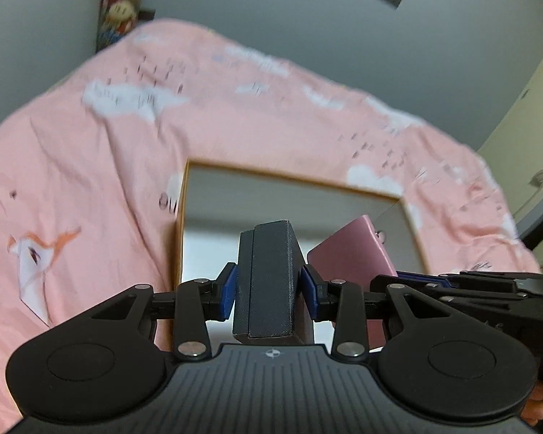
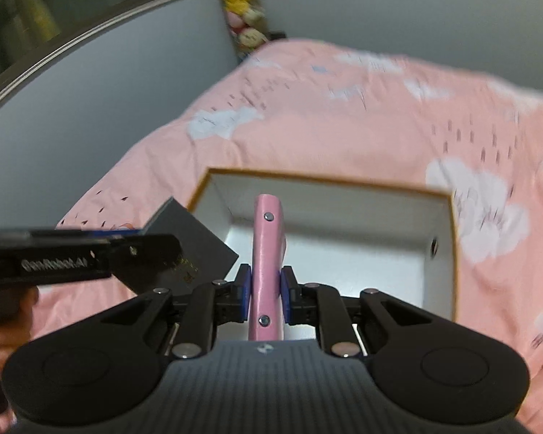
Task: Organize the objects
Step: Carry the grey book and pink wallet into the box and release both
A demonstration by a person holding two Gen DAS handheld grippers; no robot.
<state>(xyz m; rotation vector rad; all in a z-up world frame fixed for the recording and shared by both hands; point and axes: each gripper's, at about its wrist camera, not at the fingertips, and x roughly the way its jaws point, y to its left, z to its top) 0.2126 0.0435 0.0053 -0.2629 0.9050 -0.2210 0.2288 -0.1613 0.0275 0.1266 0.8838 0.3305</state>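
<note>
a: box [image 2: 441, 249] sits open on the pink bed [image 2: 344, 126], up at twelve o'clock from both grippers.

b: what are they holding?

a: left gripper [image 1: 269, 289] pinches a dark case [image 1: 268, 282] by its two flat sides. right gripper [image 2: 266, 293] pinches a thin pink case [image 2: 268, 253] by its faces.

b: will they slip?

a: i think both are stiff and light. the pink one looks smooth, so it could slide. hold it by the middle.

b: do the views differ?

a: yes. the right view shows the whole white inside of the box. the left view shows the pink case's wide face, at three o'clock.
</note>
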